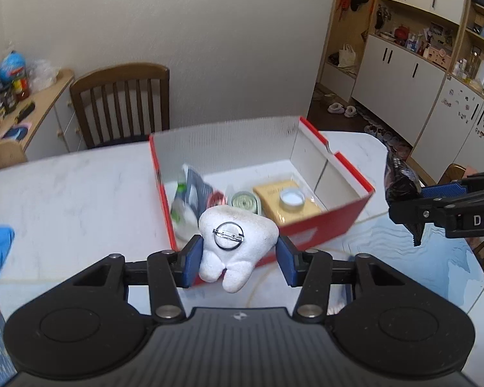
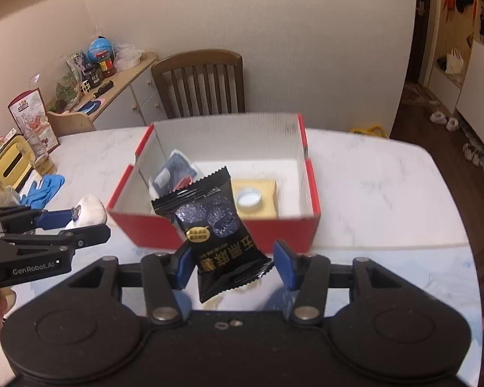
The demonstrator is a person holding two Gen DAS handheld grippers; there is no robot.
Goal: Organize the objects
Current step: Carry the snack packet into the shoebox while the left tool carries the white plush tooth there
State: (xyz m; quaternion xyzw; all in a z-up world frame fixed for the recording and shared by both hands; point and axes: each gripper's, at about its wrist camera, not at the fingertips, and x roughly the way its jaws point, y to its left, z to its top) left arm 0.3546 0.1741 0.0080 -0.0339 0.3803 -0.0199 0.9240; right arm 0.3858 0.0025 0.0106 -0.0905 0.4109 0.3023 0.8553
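left tongs (image 2: 90, 217) read "genrobot.ai", right tongs (image 1: 403, 190) "das"

Dining corner, plain pale walls, indoor light.
A white marble-look table (image 2: 371, 174) stands before a dark wooden slat-back chair (image 2: 200, 80) at the wall (image 1: 193, 32). A low sideboard (image 2: 135, 96) with a cluttered wooden top runs along the left. White cupboards (image 1: 403, 74) and open shelves line the right side over dark wood floor (image 2: 416, 113).
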